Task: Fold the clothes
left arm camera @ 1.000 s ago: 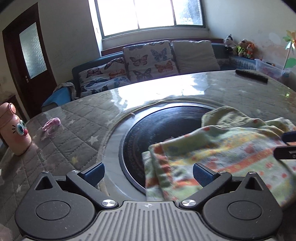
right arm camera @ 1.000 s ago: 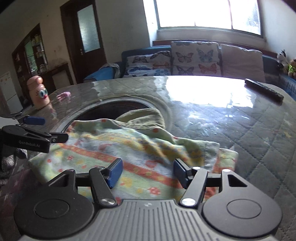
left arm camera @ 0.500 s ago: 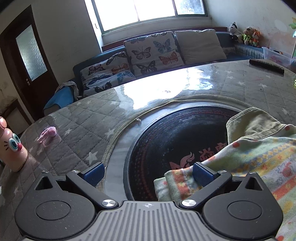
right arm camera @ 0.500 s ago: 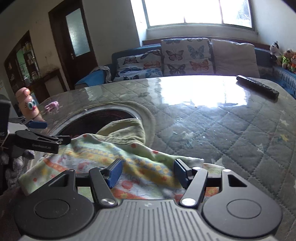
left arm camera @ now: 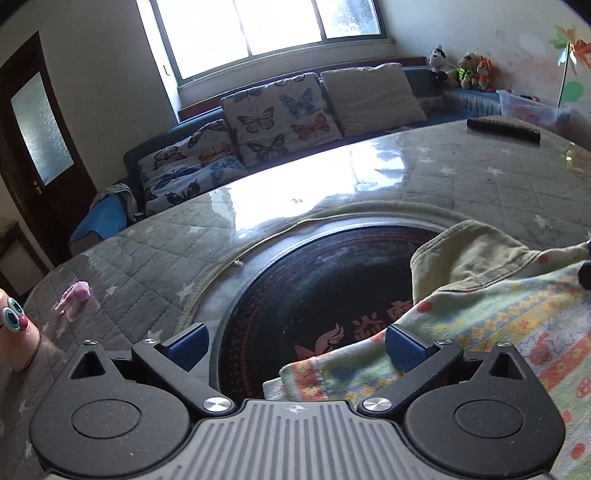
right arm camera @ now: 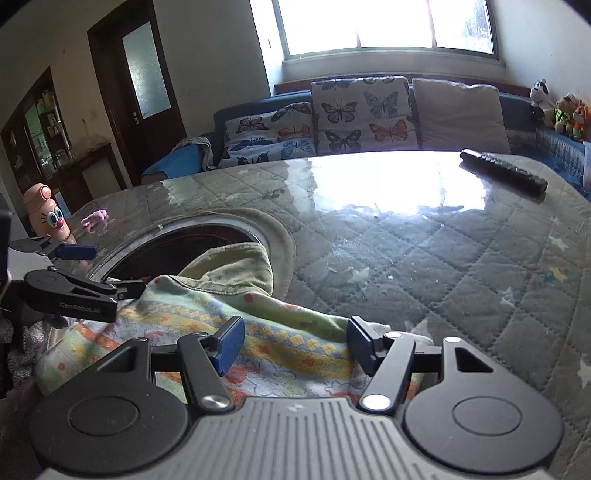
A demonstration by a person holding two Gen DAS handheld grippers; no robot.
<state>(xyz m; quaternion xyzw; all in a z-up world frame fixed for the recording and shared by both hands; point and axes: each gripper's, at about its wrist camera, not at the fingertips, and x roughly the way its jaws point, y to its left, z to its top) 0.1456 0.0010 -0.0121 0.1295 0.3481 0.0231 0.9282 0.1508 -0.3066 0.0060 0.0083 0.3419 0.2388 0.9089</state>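
Both grippers gape empty: we see folded patterned garment point(right arm camera: 280, 339) beneath right gripper point(right arm camera: 293, 345), rightward of left gripper point(left arm camera: 293, 341).

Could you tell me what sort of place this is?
Most likely a home living room: a sofa with butterfly cushions under a window, stuffed toys nearby, and a remote on the quilt-covered table.

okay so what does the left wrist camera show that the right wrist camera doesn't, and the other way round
Only the left wrist view shows the coloured paper pinwheel and red characters on the round black hotplate.

Only the right wrist view shows the dark shelved cabinet and the left gripper seen from the side.

Both show the patterned green-and-orange garment, black remote control, pink cartoon-faced bottle, butterfly cushions and open jaws.
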